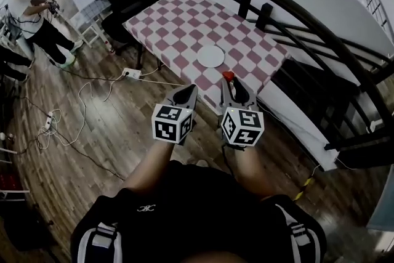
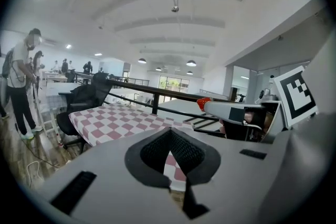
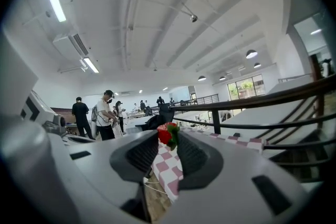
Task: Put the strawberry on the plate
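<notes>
At centre frame, we are clamping the strawberry (image 1: 228,76) in our right gripper (image 1: 230,81), below the plate (image 1: 211,56); our left gripper (image 1: 192,89) is hanging closed, empty.

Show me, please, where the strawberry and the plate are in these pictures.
strawberry (image 3: 164,136): right gripper view, on its red flesh.
plate (image 1: 211,56): head view, on its bare white centre.

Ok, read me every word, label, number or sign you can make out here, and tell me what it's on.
No readable words or numbers anywhere.
Left marker cube and right marker cube: black-and-white square patterns only, no letters.
Small white emblem on the black shirt: too small to read.
</notes>
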`<state>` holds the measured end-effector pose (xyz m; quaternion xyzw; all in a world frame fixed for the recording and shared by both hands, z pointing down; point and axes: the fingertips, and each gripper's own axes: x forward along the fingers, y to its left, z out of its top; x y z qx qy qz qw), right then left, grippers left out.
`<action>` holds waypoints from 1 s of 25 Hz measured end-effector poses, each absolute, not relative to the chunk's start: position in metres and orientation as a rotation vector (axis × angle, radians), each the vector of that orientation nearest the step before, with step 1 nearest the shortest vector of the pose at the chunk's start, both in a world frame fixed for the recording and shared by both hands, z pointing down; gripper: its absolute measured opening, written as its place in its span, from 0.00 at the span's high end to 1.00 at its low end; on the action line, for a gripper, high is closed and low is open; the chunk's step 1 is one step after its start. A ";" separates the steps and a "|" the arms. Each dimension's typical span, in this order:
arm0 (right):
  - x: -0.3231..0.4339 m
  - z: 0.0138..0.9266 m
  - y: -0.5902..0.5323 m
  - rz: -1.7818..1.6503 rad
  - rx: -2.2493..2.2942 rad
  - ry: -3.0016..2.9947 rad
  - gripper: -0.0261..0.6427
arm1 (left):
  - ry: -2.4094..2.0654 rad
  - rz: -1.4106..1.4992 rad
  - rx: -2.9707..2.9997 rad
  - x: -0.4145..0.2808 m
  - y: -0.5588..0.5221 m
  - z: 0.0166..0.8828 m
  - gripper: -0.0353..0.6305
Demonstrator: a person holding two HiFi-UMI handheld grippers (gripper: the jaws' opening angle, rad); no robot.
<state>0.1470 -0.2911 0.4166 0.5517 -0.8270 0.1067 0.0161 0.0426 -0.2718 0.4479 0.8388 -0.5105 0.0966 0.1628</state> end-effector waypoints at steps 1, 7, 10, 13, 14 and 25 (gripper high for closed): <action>0.148 0.418 -0.297 0.343 1.703 -2.573 0.78 | -1.459 0.284 2.384 0.043 -0.278 0.449 0.95; 0.152 0.431 -0.323 0.369 1.675 -2.557 0.78 | -1.468 0.309 2.344 0.047 -0.299 0.460 0.95; 0.152 0.434 -0.335 0.362 1.675 -2.558 0.78 | -1.465 0.318 2.345 0.048 -0.312 0.465 0.95; 0.154 0.438 -0.349 0.354 1.683 -2.547 0.78 | -1.448 0.309 2.361 0.050 -0.329 0.467 0.95; 0.154 0.440 -0.354 0.353 1.687 -2.542 0.78 | -1.442 0.304 2.370 0.051 -0.335 0.466 0.95; 0.141 0.452 -0.419 0.251 1.742 -2.418 0.78 | -1.319 0.307 2.416 0.043 -0.414 0.479 0.95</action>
